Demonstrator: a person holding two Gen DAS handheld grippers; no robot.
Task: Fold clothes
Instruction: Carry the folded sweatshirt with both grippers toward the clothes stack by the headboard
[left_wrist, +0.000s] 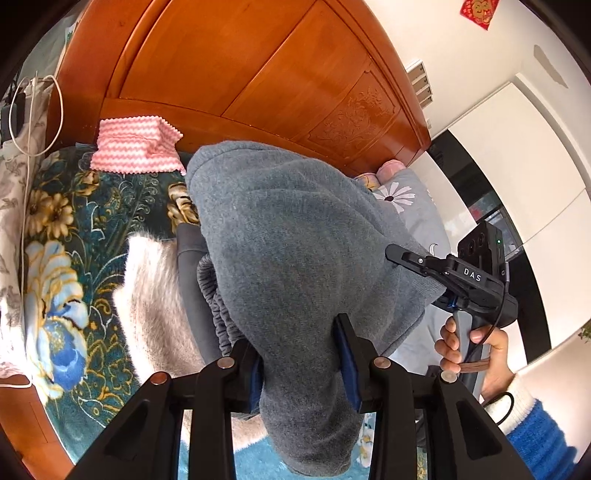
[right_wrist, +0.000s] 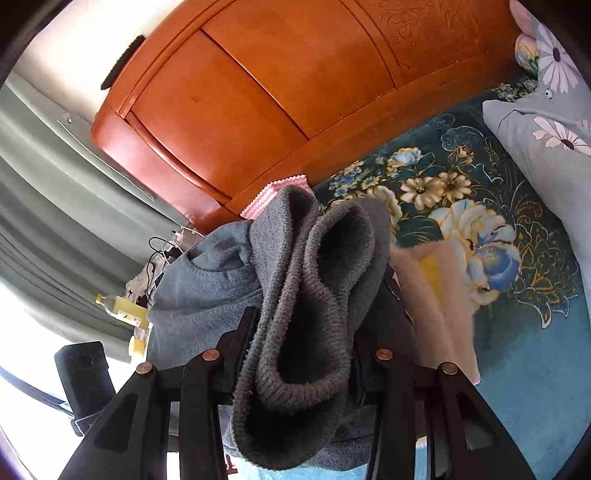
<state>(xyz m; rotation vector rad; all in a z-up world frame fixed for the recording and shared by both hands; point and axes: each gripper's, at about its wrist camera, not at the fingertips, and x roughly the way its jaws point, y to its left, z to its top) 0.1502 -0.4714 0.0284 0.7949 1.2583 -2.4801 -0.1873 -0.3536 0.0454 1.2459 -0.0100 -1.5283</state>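
Note:
A grey fleece garment hangs lifted above a bed with a blue floral blanket. My left gripper is shut on a bunched edge of the grey cloth, which drapes over and below its fingers. The right gripper shows in the left wrist view, held by a hand, clamped on the garment's right edge. In the right wrist view my right gripper is shut on the garment's ribbed hem, whose fleecy inside faces the camera. A pale furry garment lies on the blanket below.
An orange wooden headboard stands behind the bed. A pink zigzag cloth lies at its foot. A grey daisy-print pillow lies at the right. Cables and a yellow bottle sit at the bedside, by grey-green curtains.

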